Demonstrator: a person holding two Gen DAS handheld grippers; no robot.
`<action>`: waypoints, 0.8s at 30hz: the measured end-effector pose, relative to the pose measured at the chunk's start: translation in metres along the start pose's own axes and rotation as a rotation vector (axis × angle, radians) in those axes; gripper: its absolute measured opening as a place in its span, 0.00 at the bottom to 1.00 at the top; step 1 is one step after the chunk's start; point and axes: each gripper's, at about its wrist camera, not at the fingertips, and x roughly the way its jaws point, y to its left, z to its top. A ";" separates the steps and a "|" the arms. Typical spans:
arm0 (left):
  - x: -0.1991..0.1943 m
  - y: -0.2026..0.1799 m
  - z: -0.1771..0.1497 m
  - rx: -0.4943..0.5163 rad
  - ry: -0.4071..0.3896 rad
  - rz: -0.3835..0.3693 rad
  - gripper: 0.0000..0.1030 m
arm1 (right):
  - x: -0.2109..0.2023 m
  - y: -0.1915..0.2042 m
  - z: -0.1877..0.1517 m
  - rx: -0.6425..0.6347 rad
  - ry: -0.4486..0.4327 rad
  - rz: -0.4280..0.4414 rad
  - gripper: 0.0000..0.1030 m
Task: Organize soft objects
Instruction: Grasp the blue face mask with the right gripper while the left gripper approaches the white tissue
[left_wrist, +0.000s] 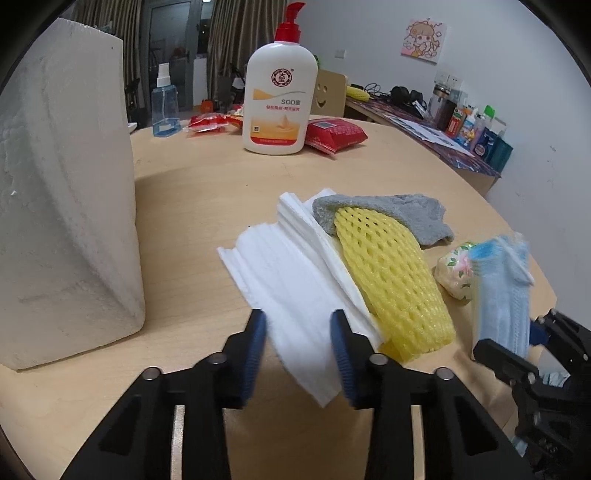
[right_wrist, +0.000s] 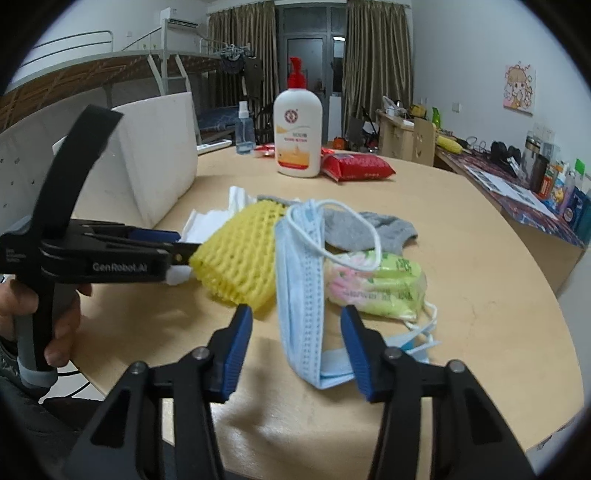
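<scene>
Wooden worktop, soft items piled.
Your left gripper jaws stand apart around white tissue; right gripper jaws apart around blue mask.

Left tool pads straddle white tissue; yellow foam net overlaps grey cloth.

Soft goods, near edge of table

Tissue sheets leftmost; foam net lies on their right edge, its far end tucked in the sock. Tissue pack right of the net, face mask draped before it. Foam block far left. Lotion bottle behind, wipes pack at its right, spray bottle at its left.
</scene>
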 end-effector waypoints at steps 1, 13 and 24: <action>0.000 0.000 0.000 0.002 0.000 -0.001 0.31 | 0.001 -0.001 -0.001 0.004 0.009 0.007 0.33; 0.000 -0.002 0.000 0.007 -0.007 -0.072 0.02 | 0.002 -0.004 -0.007 0.041 0.015 0.021 0.15; -0.039 -0.015 0.004 0.106 -0.186 -0.025 0.02 | 0.002 -0.018 -0.004 0.173 -0.014 0.100 0.06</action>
